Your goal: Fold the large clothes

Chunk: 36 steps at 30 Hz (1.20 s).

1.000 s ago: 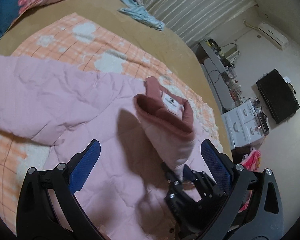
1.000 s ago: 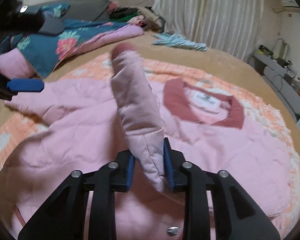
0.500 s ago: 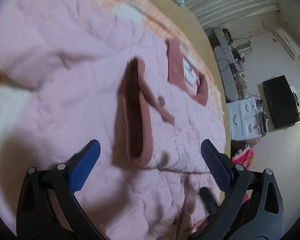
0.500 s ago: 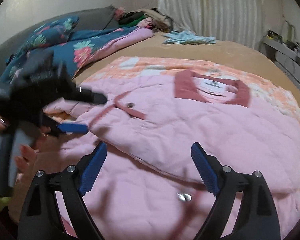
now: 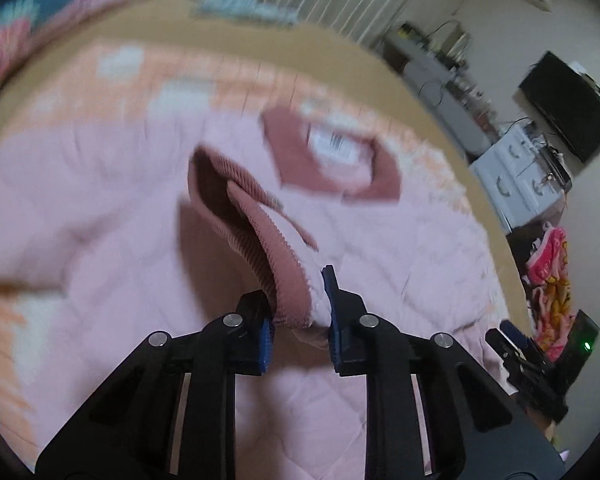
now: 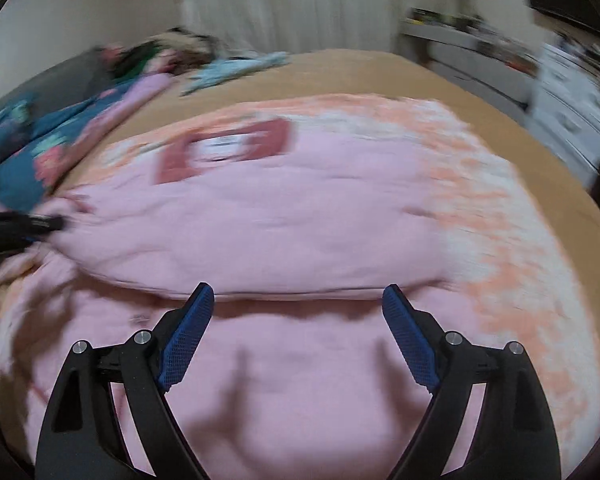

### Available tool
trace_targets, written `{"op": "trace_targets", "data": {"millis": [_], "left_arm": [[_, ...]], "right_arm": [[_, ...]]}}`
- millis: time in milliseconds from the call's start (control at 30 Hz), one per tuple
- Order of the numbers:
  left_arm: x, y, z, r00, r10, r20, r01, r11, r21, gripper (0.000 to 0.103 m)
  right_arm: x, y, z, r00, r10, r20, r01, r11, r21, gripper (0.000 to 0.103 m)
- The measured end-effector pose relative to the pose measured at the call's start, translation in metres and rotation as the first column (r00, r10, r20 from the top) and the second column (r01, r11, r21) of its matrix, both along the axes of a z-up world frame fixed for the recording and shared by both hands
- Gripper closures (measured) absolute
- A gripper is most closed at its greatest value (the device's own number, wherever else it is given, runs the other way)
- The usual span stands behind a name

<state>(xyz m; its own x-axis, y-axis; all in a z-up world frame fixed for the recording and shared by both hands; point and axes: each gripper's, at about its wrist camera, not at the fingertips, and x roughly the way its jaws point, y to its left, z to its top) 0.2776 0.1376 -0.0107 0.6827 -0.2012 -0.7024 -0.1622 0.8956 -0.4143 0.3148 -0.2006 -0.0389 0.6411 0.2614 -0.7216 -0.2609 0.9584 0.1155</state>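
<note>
**A:** On the bed (image 6: 480, 92), our pink jacket (image 6: 300, 216) lies spread over the orange blanket (image 6: 512, 248), collar (image 5: 332, 152) towards the curtain. What's different from a second ago?

**B:** Two things. Our right claw (image 6: 298, 312) had a sleeve pinched; now its jaws stand wide apart with nothing between them, hovering over the lower front of the jacket. The sleeve it carried now lies across the body. And our left claw (image 5: 298, 300), wide open a moment back, is closing on the ribbed cuff (image 5: 260, 240), with the cuff already pressed between its pads.

**A:** So for the fold?

**B:** We judge one sleeve is brought in and let go, and we've taken up its cuff with the other hand, likely to tidy or re-lay it. The body fold isn't started.

**A:** What does each camera give us that the other doesn't?

**B:** Our left view shows the grip itself: the cuff's dark opening, the collar label, and the right claw low at the right edge. The right view misses the cuff entirely; it shows the folded edge running across just ahead of the open jaws, the blanket's far side, and the left claw only as a dark blur at the left edge. Both views are smeared by motion.
</note>
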Motion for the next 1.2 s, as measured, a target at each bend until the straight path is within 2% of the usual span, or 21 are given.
{"op": "trace_targets", "data": {"millis": [100,200,367,500,700,800,1033,1100,1167,1200], "left_arm": [[-0.001,0.006,0.018,0.999,0.004,0.047,-0.007,0.998,0.060,0.089],[0.008,0.012,0.007,1.000,0.020,0.011,-0.021,0.994,0.106,0.089],[0.011,0.021,-0.033,0.995,0.054,-0.090,-0.045,0.994,0.097,0.089],[0.005,0.025,-0.050,0.991,0.064,-0.119,-0.049,0.991,0.122,0.088],[0.001,0.022,-0.062,0.988,0.067,-0.136,-0.048,0.990,0.135,0.086],[0.001,0.022,-0.066,0.988,0.065,-0.142,-0.048,0.991,0.122,0.084],[0.001,0.022,-0.068,0.984,0.081,-0.158,-0.059,0.988,0.141,0.072],[-0.001,0.021,-0.065,0.983,0.092,-0.161,-0.068,0.986,0.149,0.069],[-0.006,0.021,-0.059,0.983,0.094,-0.155,-0.070,0.986,0.149,0.057],[-0.008,0.020,-0.056,0.984,0.091,-0.151,-0.068,0.986,0.153,0.054]], "right_arm": [[0.008,-0.019,0.006,0.999,-0.052,0.002,0.052,0.998,0.023,0.017],[0.016,-0.017,0.007,0.998,-0.060,0.001,0.060,0.998,-0.002,0.014],[0.033,0.013,0.003,1.000,0.011,-0.018,-0.011,1.000,-0.014,0.014],[0.051,0.035,-0.006,0.998,0.043,-0.056,-0.045,0.999,-0.031,0.013],[0.073,0.039,-0.038,0.989,-0.009,-0.147,0.000,0.998,-0.064,0.013],[0.078,0.034,-0.051,0.987,-0.034,-0.157,0.022,0.996,-0.081,0.013],[0.079,0.030,-0.064,0.987,-0.062,-0.151,0.049,0.995,-0.089,0.013],[0.073,0.028,-0.055,0.983,-0.098,-0.157,0.092,0.995,-0.048,0.013],[0.064,0.025,-0.042,0.984,-0.092,-0.154,0.099,0.995,0.035,0.012],[0.059,0.025,-0.036,0.985,-0.087,-0.148,0.096,0.994,0.053,0.012]]}}
